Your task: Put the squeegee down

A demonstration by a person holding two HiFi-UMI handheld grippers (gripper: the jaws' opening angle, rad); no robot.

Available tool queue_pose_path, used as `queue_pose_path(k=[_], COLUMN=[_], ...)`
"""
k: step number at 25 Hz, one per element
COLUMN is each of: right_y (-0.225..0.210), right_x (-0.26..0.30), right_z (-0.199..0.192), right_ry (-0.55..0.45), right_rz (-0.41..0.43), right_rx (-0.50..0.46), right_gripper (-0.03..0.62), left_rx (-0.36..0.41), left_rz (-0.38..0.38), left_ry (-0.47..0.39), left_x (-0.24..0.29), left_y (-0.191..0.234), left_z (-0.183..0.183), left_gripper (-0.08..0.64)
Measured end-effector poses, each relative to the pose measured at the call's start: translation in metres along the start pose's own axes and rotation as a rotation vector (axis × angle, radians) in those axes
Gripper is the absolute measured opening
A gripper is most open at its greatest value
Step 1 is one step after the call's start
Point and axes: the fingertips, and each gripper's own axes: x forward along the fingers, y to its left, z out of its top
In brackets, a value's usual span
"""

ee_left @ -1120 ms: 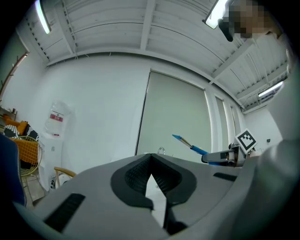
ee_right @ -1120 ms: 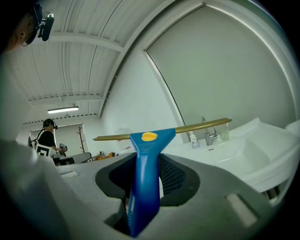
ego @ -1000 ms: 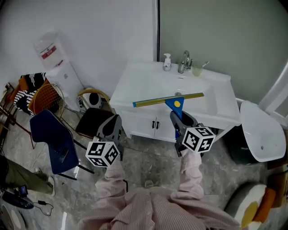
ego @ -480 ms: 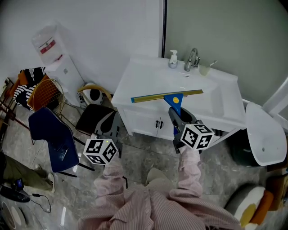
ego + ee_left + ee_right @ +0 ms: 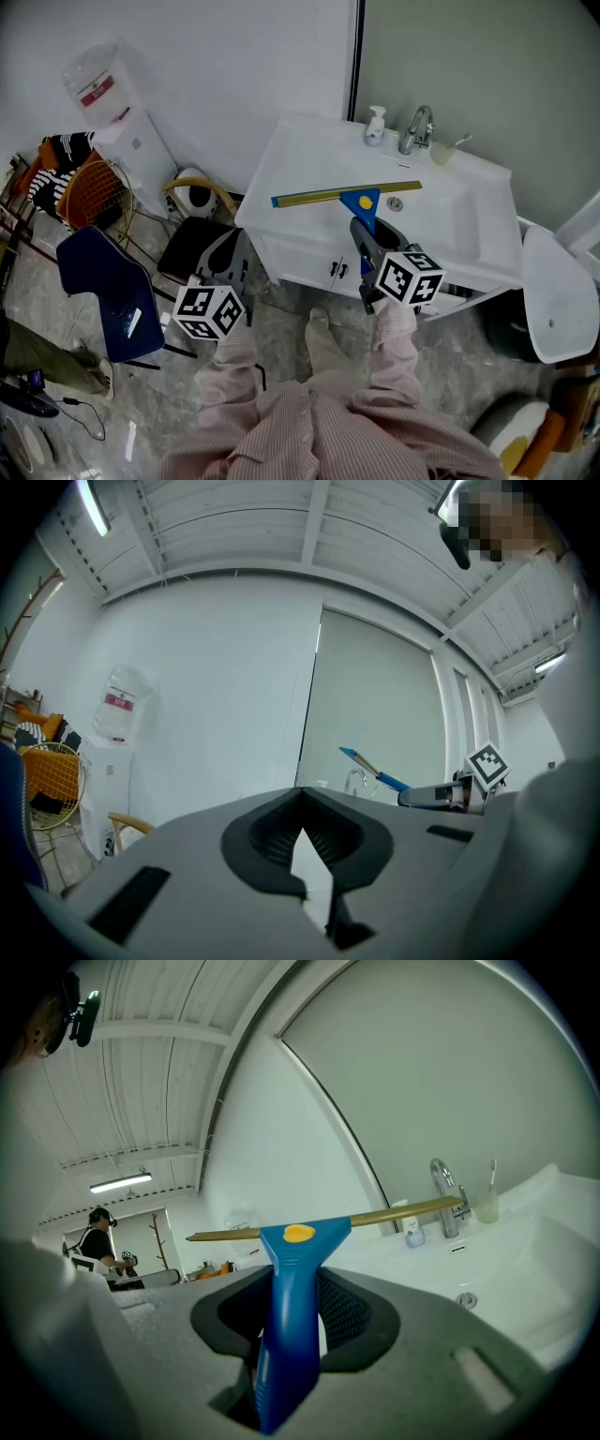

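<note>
**Desk:** Item one, the squeegee. Where is it, and why is it held that way?

**Operator:** Squeegee (image 5: 360,201), blue handle, yellow-edged blade. Location: in the air over the front left part of the white washbasin (image 5: 469,234), resting on nothing that I can see. The blade lies level and crosswise, and the handle points back toward me. I read this as a carrying pose. The blade is flat and well apart from the faucet (image 5: 415,129), soap bottle (image 5: 376,126) and toothbrush cup (image 5: 442,152) at the back rim, so it can go down flat on the bare counter in front of them.

**Desk:** Item two, right gripper?

**Operator:** Right gripper (image 5: 372,236), one count, in use. Its jaws stand fairly wide, but only because the handle fills them. In the right gripper view, both pads pinch the blue handle low down, and the blade sits out ahead across the view. The handle runs straight along the jaws, so I judge the grip steady. The squeegee is not yet put down.

**Desk:** Item three, left gripper?

**Operator:** Left gripper (image 5: 228,264), one count, idle. It hangs beside the cabinet front (image 5: 300,258), left of the basin and well apart from the squeegee. In the left gripper view its pads meet at the tips with nothing between them. I judge I'm keeping it aside because this set-down needs only one hand.
</note>
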Motion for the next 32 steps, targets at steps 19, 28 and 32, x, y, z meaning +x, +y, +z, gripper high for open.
queue_pose_path(k=[19,28,32], right_y=[-0.072,-0.097,-0.1], right_x=[0.176,0.246,0.272], right_z=[0.041,0.058,0.052], right_ry=[0.097,0.134,0.165], right_rz=[0.069,0.122,0.142], right_rx=[-0.016,-0.027,-0.022], right_gripper=[0.137,0.137,0.137], left_rx=[-0.031,-0.046,-0.058], left_rz=[0.063,0.096,0.108], left_ry=[0.052,0.063,0.075], left_x=[0.157,0.216,0.231], left_y=[0.077,0.107,0.118], left_z=[-0.006,-0.009,-0.014], left_gripper=[0.002,0.002,0.002])
